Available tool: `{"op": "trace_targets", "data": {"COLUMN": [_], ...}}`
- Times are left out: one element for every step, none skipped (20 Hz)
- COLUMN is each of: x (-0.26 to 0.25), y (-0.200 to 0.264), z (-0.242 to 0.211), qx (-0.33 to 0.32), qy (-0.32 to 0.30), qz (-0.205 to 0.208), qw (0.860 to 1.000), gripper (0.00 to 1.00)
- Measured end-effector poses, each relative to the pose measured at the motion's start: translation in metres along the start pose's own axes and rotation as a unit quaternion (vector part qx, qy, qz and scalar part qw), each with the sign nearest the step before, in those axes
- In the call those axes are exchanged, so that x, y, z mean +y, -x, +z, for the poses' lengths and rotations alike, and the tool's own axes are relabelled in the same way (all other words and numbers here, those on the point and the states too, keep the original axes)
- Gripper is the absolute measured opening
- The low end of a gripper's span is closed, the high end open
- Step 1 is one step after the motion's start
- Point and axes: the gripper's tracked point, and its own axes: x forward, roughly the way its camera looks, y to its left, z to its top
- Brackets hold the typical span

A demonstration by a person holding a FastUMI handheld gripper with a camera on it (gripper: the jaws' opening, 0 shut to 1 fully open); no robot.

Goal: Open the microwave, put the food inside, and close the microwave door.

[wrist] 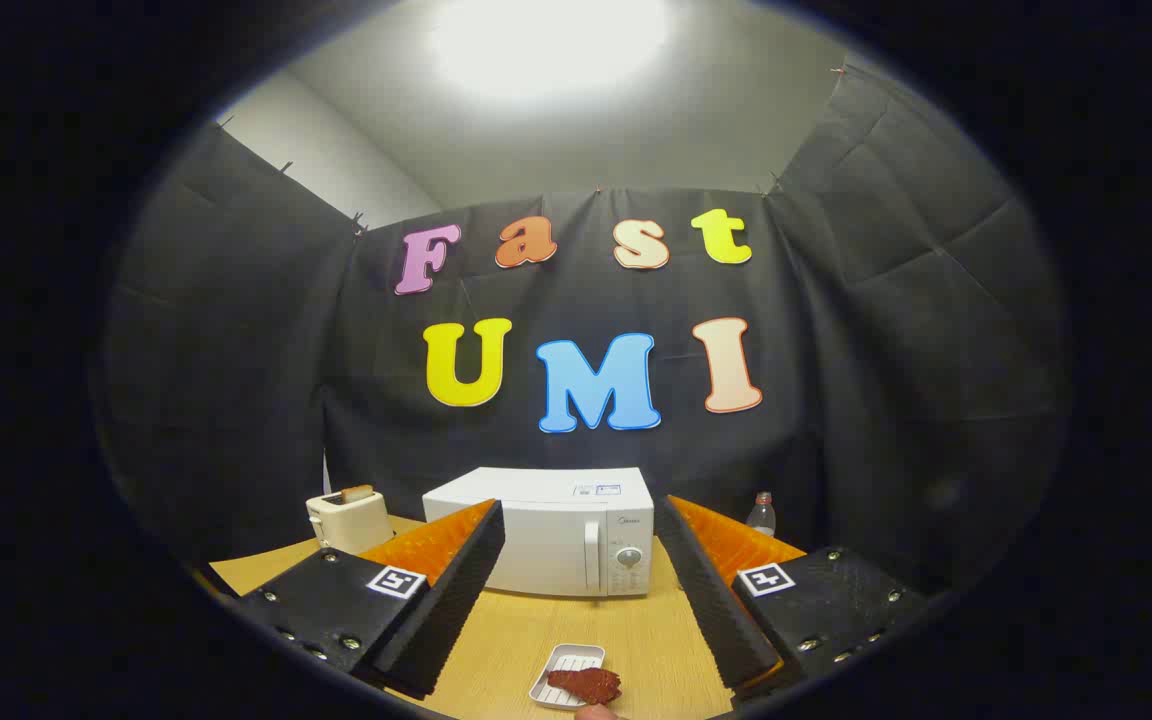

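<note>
The tongs [581, 600] stand apart, holding nothing, above a wooden table [496, 650]. Between the fingers, a tray [561, 672] holds the food [586, 685]. Beyond sits the shut microwave [546, 545], toaster [346, 520] left, bottle [761, 513] right.

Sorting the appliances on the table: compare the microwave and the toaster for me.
The microwave is a wide low box, beyond the open tongs; the toaster is much smaller, standing off to its side. The microwave's door is closed; the toaster has bread sticking out on top. Both are pale and sit on the wooden table.
</note>
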Motion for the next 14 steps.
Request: {"op": "trace_targets", "data": {"x": [-0.001, -0.004, -0.007, -0.010, -0.012, -0.013, -0.014, -0.016, -0.017, -0.019, -0.020, -0.020, -0.022, -0.022], "y": [0.001, 0.003, 0.003, 0.003, 0.003, 0.003, 0.002, 0.002, 0.000, -0.002, -0.005, -0.008, -0.013, -0.016], "z": [0.000, 0.000, 0.001, -0.001, -0.001, -0.003, -0.003, -0.003, -0.002, -0.001, -0.001, -0.001, -0.001, -0.001], "qx": [0.000, -0.002, -0.003, -0.003, -0.002, 0.001, 0.002, 0.002, 0.000, -0.001, -0.002, -0.001, 0.000, 0.001], "qy": [-0.001, 0.001, 0.004, 0.007, 0.006, 0.002, -0.001, -0.001, 0.000, 0.001, 0.003, 0.004, 0.002, -0.003], "qz": [-0.001, -0.004, -0.007, -0.010, -0.013, -0.013, -0.014, -0.015, -0.016, -0.016, -0.016, -0.016, -0.018, -0.018], "qw": [1.000, 1.000, 1.000, 1.000, 1.000, 1.000, 1.000, 1.000, 1.000, 1.000, 1.000, 1.000, 1.000, 1.000], "gripper": [0.98, 0.98, 0.98, 0.98, 0.98, 0.98, 0.98, 0.98, 0.98, 0.98, 0.98, 0.98, 0.98, 0.98]}}
